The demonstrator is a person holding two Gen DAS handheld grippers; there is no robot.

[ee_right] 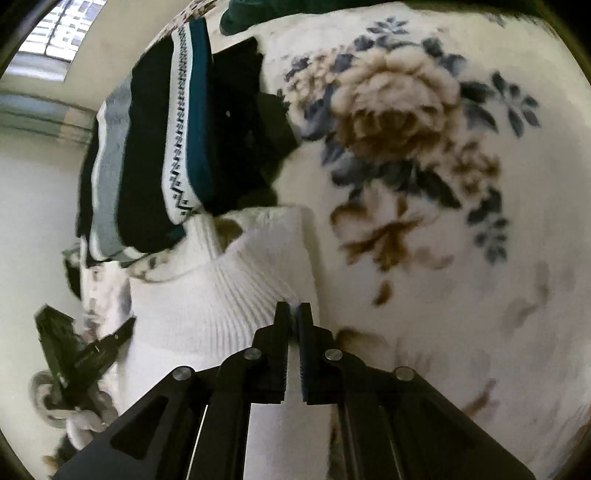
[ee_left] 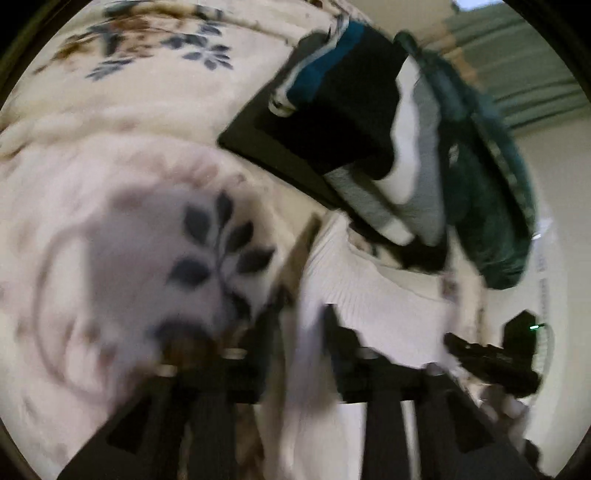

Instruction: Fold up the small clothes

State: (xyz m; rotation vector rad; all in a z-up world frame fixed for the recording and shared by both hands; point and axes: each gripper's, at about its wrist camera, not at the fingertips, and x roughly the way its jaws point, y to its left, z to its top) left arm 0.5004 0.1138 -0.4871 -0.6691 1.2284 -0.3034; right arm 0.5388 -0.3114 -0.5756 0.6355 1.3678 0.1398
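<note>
A white ribbed knit garment (ee_right: 229, 288) lies on a floral blanket (ee_right: 424, 184). My right gripper (ee_right: 293, 308) is shut on the garment's edge at its right side. In the left wrist view my left gripper (ee_left: 301, 314) is shut on the same white garment (ee_left: 369, 295), cloth bunched between its fingers. The other gripper (ee_left: 491, 362) shows at the lower right of that view. The left gripper (ee_right: 85, 354) shows at the lower left of the right wrist view.
A stack of folded clothes (ee_right: 162, 147), black, grey, white and teal, sits just beyond the garment; it also shows in the left wrist view (ee_left: 351, 110). A dark green garment (ee_left: 491, 199) lies beside the stack. A window (ee_right: 55, 33) is behind.
</note>
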